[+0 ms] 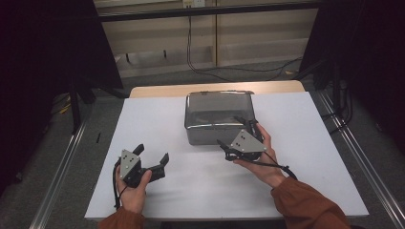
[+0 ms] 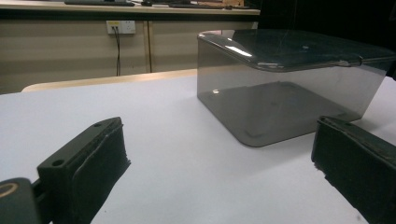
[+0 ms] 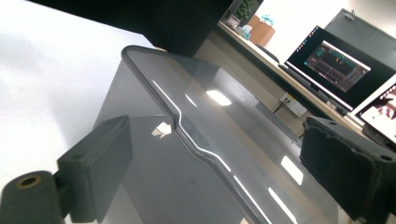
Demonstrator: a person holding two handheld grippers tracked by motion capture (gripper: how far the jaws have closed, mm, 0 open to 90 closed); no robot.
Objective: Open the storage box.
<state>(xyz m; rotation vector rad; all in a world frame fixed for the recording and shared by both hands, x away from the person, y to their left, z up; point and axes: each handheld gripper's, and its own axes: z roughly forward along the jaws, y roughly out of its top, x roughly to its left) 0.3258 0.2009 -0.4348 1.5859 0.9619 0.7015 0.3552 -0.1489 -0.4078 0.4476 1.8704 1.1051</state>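
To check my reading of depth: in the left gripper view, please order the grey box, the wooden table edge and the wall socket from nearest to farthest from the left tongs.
1. Grey box, right, on the white sheet.
2. Wooden table edge, behind.
3. Wall socket, far wall, upper left.

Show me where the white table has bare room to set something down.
Free: the white table left of the smoky box, its right side past the right gripper, and the near strip between the hands. Crowded: the box's near-right corner.
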